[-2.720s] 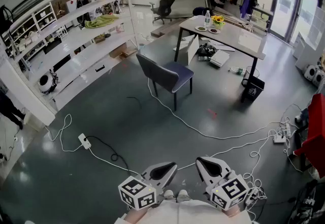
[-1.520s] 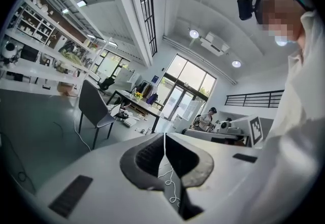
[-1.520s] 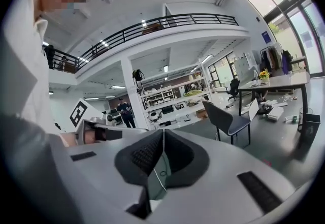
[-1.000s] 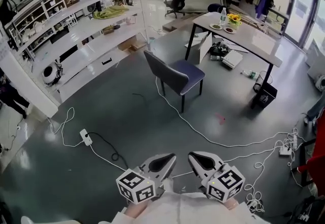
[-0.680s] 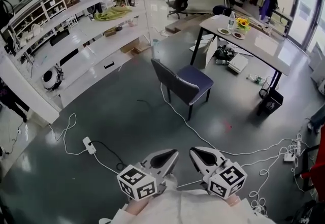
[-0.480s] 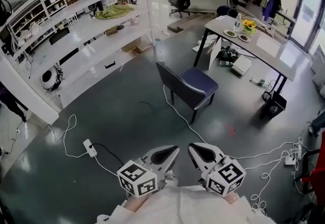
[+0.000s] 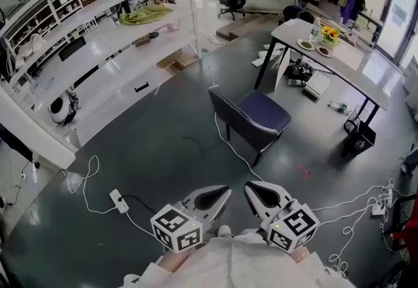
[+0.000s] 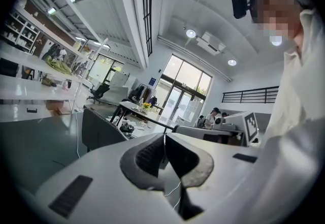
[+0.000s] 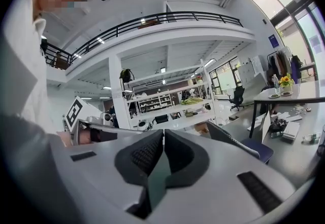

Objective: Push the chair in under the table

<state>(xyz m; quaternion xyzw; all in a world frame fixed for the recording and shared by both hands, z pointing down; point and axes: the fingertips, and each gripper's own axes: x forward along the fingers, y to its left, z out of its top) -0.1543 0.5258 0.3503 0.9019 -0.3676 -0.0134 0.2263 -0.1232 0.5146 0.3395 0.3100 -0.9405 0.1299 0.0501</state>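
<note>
The left gripper [image 7: 219, 192] and right gripper [image 7: 252, 190] both have their jaws pressed together with nothing between them. They sit side by side low in the head view, where a shirt hides the hands. Ahead, the chair [image 7: 253, 114] has a dark blue seat, a dark back and thin black legs partly hidden under the seat. It stands on the open floor [image 7: 150, 149], well clear of the table's [image 7: 356, 70] near long edge, with its back towards the grippers.
</note>
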